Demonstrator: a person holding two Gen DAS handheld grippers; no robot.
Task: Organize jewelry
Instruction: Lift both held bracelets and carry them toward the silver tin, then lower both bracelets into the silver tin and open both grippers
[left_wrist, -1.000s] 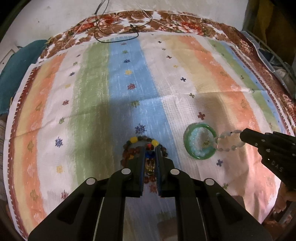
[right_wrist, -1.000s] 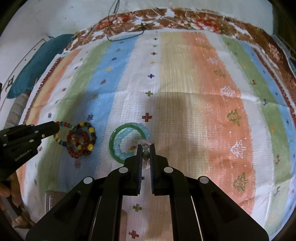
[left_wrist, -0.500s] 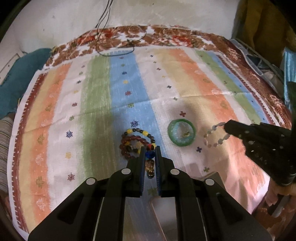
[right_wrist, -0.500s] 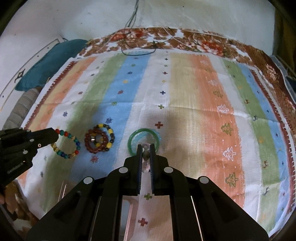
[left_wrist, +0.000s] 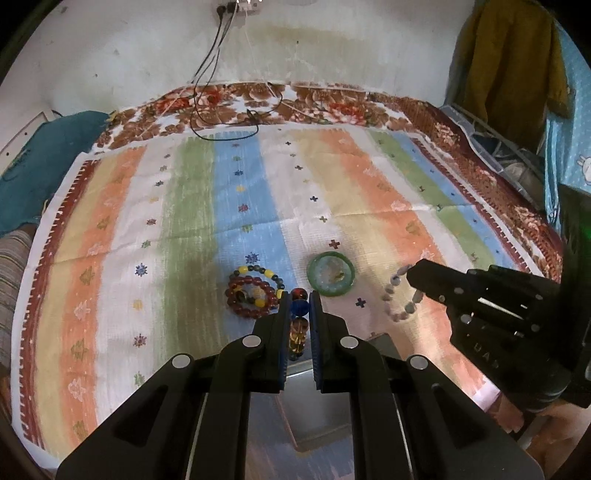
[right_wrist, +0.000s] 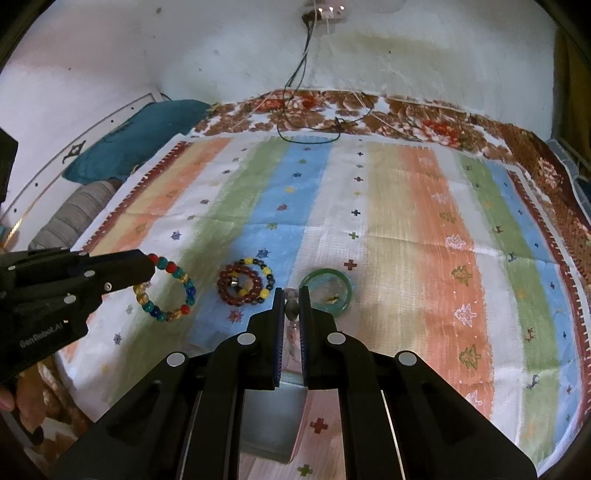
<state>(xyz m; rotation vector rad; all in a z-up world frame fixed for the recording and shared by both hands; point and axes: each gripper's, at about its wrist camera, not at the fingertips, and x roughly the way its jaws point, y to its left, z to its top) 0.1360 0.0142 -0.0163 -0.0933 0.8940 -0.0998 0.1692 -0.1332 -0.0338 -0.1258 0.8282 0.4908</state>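
While both sets of jaws stand nearly closed, each pinches a beaded bracelet. Left gripper (left_wrist: 299, 299): clamped on a multicoloured bead bracelet (right_wrist: 168, 290), red, blue and amber beads showing between the pads; seen from the right wrist view, the loop hangs free off the tip, above the cloth. Right gripper (right_wrist: 291, 295): clamped on a pale bead bracelet (left_wrist: 400, 295) of greyish-white beads; from the left wrist view the loop dangles at the tip, off the cloth.

On the striped cloth (left_wrist: 184, 206), just ahead of the left gripper: a dark red bead bracelet (left_wrist: 251, 295) lying flat, with a yellow-and-dark bead bracelet (left_wrist: 260, 271) overlapping it on the far side. Whether something small sits inside the red loop is unclear. Beside these, to the right in the left view, a green bangle (left_wrist: 330, 275) lies flat on the blue-to-cream stripe; pale, blurred contents inside it, not identifiable.

Below both grippers, at the near edge of the cloth, a grey metal box (right_wrist: 269, 421), partly hidden by the gripper bodies.

Further out: floral brown bedcover (left_wrist: 314, 101) under the cloth, black cable (left_wrist: 221, 125) trailing from the wall onto it, teal cushion (left_wrist: 40, 158) at far left, yellow-brown garment (left_wrist: 506, 59) hanging at upper right.
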